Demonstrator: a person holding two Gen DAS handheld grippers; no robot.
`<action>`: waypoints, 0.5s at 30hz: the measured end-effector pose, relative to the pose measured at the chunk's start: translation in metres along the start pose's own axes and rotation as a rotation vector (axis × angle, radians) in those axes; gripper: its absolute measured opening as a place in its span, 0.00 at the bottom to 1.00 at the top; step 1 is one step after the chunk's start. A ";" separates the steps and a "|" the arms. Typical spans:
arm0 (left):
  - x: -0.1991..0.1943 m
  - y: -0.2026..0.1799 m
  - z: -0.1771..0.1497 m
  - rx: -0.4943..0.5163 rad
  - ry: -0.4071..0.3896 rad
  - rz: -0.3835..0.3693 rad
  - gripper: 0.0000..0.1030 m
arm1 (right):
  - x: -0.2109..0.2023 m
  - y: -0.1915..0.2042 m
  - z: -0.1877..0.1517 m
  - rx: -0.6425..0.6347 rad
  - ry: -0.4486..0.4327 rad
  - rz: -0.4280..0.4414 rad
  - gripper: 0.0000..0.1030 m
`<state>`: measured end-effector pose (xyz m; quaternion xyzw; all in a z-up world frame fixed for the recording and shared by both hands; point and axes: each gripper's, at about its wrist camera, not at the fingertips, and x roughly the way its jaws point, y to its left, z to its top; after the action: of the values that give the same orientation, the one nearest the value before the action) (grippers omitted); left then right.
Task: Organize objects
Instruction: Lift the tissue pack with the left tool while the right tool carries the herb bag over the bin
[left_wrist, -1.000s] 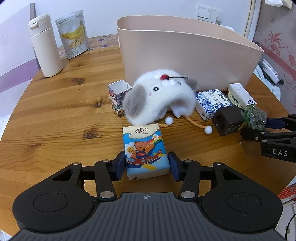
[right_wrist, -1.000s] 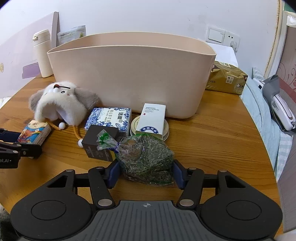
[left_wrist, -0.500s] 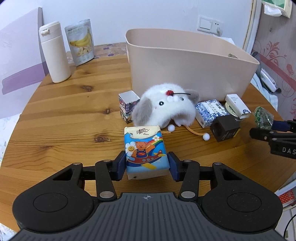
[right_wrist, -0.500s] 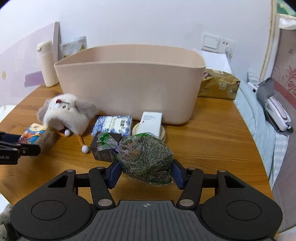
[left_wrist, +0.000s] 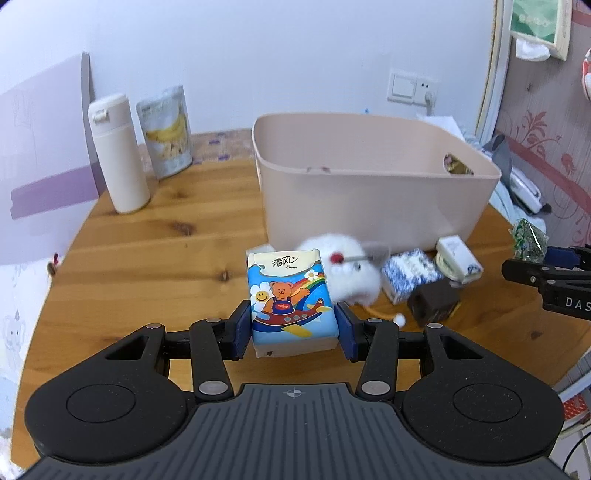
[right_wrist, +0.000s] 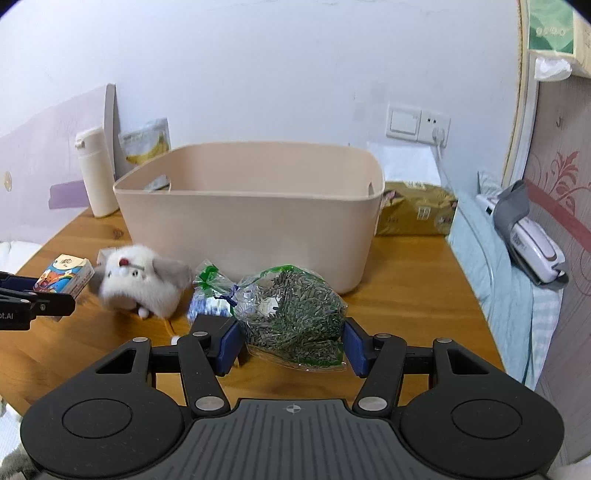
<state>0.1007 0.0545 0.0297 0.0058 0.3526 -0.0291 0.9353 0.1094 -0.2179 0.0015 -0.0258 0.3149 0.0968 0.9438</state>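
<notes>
My left gripper (left_wrist: 293, 326) is shut on a tissue pack (left_wrist: 291, 295) printed with a cartoon bear, held above the wooden table (left_wrist: 147, 266). My right gripper (right_wrist: 293, 341) is shut on a clear bag of dried green herbs (right_wrist: 295, 314), also lifted off the table. The beige plastic bin (left_wrist: 369, 184) stands beyond both, open at the top. In the right wrist view the tissue pack (right_wrist: 64, 275) shows at the far left, and the bin (right_wrist: 251, 218) sits straight ahead. The herb bag (left_wrist: 528, 240) shows at the right edge of the left wrist view.
On the table before the bin lie a white plush toy (left_wrist: 351, 269), a blue patterned box (left_wrist: 410, 273), a dark brown box (left_wrist: 436, 302) and a small white box (left_wrist: 458, 254). A cream bottle (left_wrist: 118, 155) and a banana snack pouch (left_wrist: 166, 129) stand back left. A gold packet (right_wrist: 417, 214) lies right of the bin.
Both grippers have risen with their loads. The tissue pack and the herb bag have left the table, and the bin's open top has come into view.
</notes>
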 end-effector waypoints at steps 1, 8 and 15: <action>-0.001 0.000 0.003 0.003 -0.008 0.001 0.47 | -0.001 0.000 0.002 -0.003 -0.008 -0.003 0.54; -0.006 -0.001 0.029 0.021 -0.069 0.006 0.47 | -0.005 -0.001 0.015 -0.006 -0.049 -0.013 0.54; -0.006 -0.004 0.060 0.044 -0.134 0.005 0.47 | -0.006 0.001 0.031 -0.029 -0.086 -0.030 0.54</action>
<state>0.1354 0.0494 0.0785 0.0253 0.2886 -0.0348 0.9565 0.1227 -0.2145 0.0304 -0.0398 0.2723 0.0881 0.9573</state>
